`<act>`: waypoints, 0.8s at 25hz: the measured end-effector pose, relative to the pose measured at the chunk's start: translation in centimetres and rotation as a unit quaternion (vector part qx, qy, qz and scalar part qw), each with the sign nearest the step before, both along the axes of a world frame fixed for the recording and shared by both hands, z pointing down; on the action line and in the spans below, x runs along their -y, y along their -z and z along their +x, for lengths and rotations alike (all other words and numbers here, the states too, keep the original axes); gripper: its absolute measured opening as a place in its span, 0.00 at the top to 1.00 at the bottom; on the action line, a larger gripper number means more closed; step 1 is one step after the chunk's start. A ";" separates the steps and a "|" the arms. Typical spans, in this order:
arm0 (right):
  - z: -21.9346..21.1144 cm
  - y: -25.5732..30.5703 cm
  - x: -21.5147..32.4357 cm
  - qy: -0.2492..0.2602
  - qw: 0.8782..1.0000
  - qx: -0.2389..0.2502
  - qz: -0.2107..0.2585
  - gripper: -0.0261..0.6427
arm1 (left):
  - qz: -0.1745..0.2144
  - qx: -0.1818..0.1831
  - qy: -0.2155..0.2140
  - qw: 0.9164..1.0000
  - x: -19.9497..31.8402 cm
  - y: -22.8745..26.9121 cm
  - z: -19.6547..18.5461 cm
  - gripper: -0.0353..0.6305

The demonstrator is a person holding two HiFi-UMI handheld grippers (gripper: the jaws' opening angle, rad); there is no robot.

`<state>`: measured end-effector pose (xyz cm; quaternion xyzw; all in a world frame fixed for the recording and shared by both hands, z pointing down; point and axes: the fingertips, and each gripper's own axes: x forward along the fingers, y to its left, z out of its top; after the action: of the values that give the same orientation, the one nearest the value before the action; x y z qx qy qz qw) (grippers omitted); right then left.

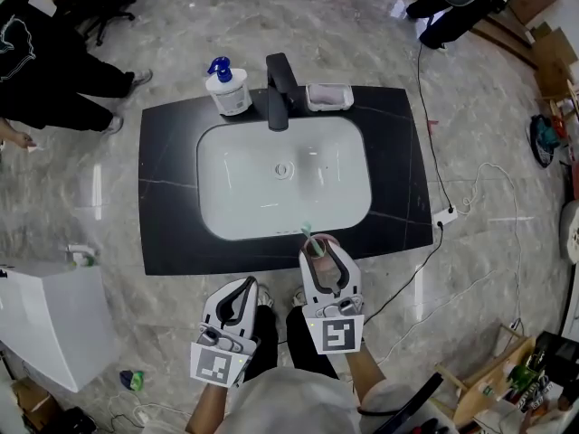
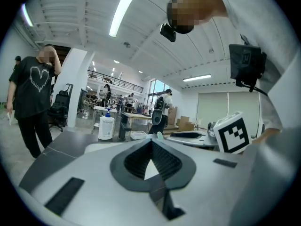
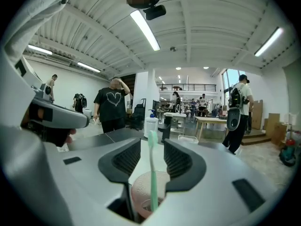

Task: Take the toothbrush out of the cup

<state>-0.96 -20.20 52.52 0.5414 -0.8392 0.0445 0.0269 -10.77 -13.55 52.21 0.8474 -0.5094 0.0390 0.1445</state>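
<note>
A pink cup (image 1: 322, 246) stands at the near edge of the black counter (image 1: 172, 197), with a pale green toothbrush (image 1: 306, 231) upright in it. My right gripper (image 1: 323, 242) is open, its jaws on either side of the cup. In the right gripper view the toothbrush (image 3: 152, 164) rises between the two fingers (image 3: 126, 159) with a gap on each side, and the cup (image 3: 140, 192) sits low in the throat of the jaws. My left gripper (image 1: 251, 284) hangs shut and empty by my body, below the counter's edge; its tips (image 2: 151, 141) meet.
A white basin (image 1: 244, 202) fills the counter's middle. Behind it stand a black faucet (image 1: 279, 93), a blue-topped pump bottle (image 1: 228, 87) and a small clear tray (image 1: 328, 97). A person in black (image 1: 54, 70) is at far left, a white bin (image 1: 54, 324) nearer. Cables (image 1: 434, 179) run at right.
</note>
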 end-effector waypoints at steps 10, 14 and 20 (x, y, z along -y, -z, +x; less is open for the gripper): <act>-0.2 -0.2 0.8 -0.010 1.000 0.002 -0.010 0.75 | -0.007 0.002 0.008 1.000 0.9 -0.2 -1.0 0.95; -0.4 -2.8 0.0 0.035 0.990 -0.133 -0.043 0.75 | 0.000 0.001 0.006 1.000 1.2 0.0 -1.0 0.95; -0.8 -4.1 0.2 0.047 0.972 -0.225 -0.051 0.75 | -0.010 -0.003 0.010 1.000 1.2 -0.3 -1.2 0.95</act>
<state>-1.72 -20.41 56.63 0.4950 -0.8328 -0.0368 0.2450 -11.93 -14.78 52.47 0.8410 -0.5168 0.0396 0.1548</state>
